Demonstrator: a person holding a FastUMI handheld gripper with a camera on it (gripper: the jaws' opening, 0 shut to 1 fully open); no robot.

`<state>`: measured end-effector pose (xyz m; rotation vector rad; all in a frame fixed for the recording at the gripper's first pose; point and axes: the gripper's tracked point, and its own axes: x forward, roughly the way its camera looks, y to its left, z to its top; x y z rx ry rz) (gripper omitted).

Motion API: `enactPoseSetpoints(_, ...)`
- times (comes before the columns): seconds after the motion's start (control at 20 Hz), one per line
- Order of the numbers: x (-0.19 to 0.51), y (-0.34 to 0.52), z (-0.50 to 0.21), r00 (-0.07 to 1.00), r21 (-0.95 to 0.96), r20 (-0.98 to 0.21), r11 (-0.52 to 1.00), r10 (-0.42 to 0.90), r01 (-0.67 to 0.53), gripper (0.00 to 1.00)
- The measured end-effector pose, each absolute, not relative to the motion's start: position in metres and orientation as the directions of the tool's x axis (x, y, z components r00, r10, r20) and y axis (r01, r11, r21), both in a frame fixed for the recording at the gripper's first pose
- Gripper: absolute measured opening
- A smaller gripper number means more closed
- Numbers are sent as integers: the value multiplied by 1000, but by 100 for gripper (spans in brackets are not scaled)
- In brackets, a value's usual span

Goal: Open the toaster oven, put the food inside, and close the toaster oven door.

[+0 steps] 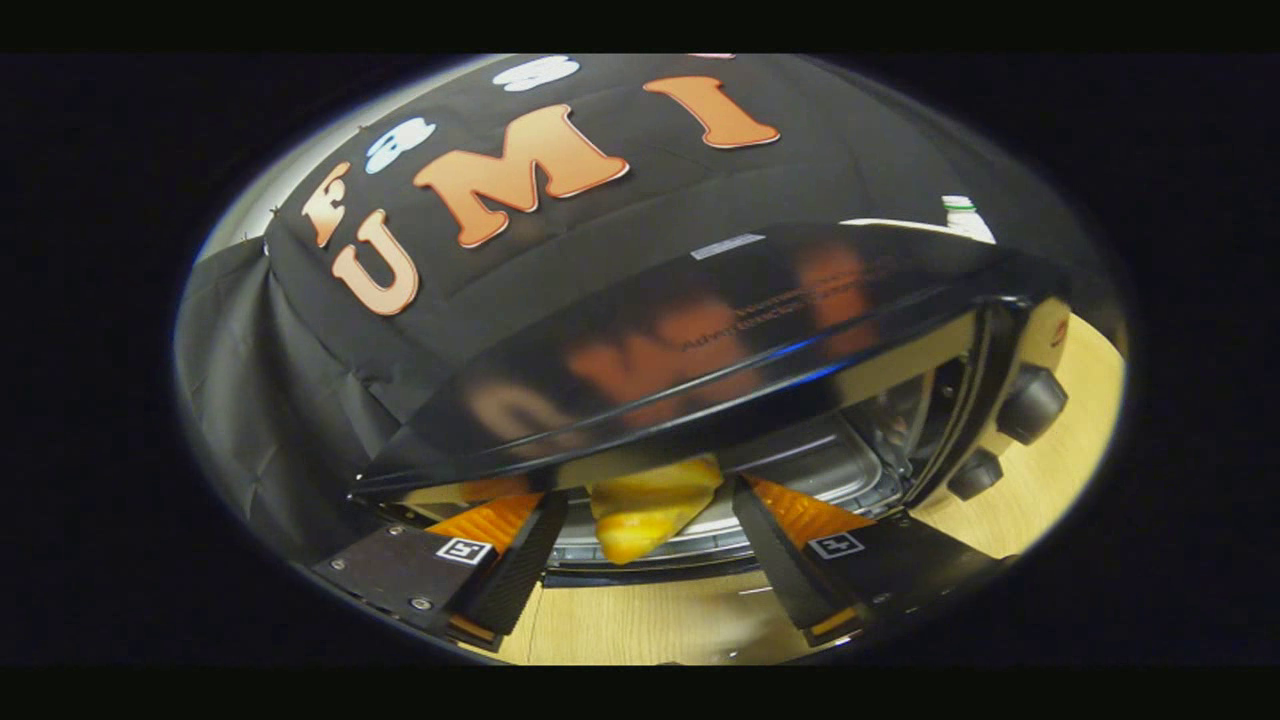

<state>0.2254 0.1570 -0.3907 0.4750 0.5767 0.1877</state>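
Gripper view: gripper (645, 515) spread open, touching nothing, food (650, 505) lying loose between and just ahead of the fingers on the tray (800, 470) inside the open toaster oven (700, 330), knobs (1030, 405) to the right.

We see the tool (645, 520) with fingers spread apart, the yellow food (650, 505) between them, just inside the toaster oven (700, 330), which stands on the wooden tabletop (640, 620).

Print on the toaster oven (720, 330) top is too blurred to read
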Motion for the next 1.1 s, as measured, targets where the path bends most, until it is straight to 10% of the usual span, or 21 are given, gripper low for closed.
enactPoseSetpoints(1.1,33,120,-382,847,130,-519,990,117,-57,99)
